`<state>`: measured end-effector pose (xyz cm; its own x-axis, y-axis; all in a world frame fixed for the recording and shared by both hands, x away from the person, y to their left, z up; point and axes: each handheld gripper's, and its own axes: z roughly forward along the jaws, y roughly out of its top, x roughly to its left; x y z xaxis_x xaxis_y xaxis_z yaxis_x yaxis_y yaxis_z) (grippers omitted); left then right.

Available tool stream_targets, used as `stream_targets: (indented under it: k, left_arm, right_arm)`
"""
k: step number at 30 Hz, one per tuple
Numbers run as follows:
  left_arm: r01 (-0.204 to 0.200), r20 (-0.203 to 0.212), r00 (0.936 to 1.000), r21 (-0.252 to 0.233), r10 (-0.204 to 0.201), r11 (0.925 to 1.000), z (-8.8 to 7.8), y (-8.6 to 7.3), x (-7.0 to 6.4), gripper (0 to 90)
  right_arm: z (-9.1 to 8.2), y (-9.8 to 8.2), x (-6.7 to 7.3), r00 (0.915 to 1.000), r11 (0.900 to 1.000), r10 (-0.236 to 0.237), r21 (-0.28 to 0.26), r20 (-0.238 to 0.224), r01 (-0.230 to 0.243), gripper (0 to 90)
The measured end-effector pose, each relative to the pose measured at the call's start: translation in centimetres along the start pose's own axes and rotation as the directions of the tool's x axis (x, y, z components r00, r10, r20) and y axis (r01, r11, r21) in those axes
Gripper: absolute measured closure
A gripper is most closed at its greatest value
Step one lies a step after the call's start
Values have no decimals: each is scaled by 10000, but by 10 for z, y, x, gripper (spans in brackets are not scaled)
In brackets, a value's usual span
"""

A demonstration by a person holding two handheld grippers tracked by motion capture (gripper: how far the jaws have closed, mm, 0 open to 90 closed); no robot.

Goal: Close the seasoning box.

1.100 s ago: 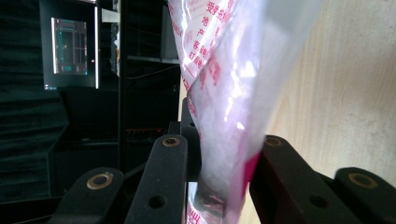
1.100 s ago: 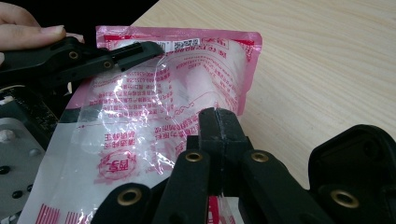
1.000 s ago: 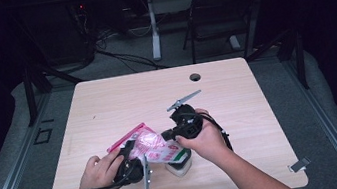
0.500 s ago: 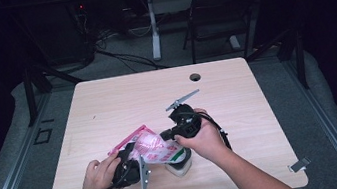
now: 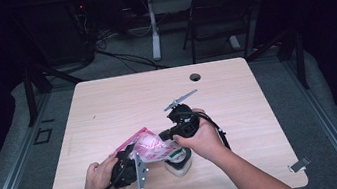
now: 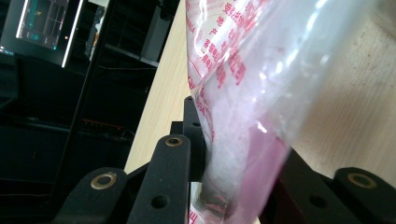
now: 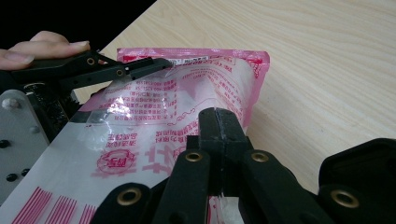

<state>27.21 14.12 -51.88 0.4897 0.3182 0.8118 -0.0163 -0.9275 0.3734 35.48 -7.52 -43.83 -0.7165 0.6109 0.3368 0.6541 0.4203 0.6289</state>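
Pink-and-clear bag carries red Chinese print, too blurred to read.

Plastic bag between both grippers, seemingly above a tub

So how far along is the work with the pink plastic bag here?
Done: both grippers have hold of the bag, the right gripper clamped shut on one edge, the left gripper closed on another part. In hand: the bag is held just above the table, beside a small white container. Left: whether the bag is open cannot be told, and nothing shows passing between bag and container.
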Motion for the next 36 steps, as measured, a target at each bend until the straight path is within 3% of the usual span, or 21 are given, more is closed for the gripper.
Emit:
stream_targets:
  k: [9,11,15,17,31,34,36]
  left_arm:
    - [615,352,9975,-85,-612,9981,2,-2,-2,811]
    - [1104,411,9932,-332,-1090,9933,5,-3,-6,811]
    - [1424,554,9885,-321,-1405,9893,6,-6,-7,811]
    - [1752,650,9829,-423,-1723,9836,7,-8,-9,811]
    - [2246,983,9705,-386,-2200,9737,10,-13,-15,812]
    - [2429,1181,9643,-387,-2369,9693,11,-15,-16,812]
    - [2680,1342,9562,-432,-2602,9624,12,-17,-17,812]
  right_arm:
    - [1,0,0,10000,10000,-17,12,50,17,900]
    - [1,0,-1,10000,10000,-10,48,61,10,900]
    - [3,0,-1,10000,10000,43,55,31,-43,900]
    - [5,0,-1,10000,10000,46,25,4,-46,900]
    - [10,-1,0,10000,9999,61,139,57,-62,900]
    - [11,-1,-1,10000,9998,45,183,35,-46,897]
    - [12,-1,-1,10000,9998,64,174,57,-65,886]
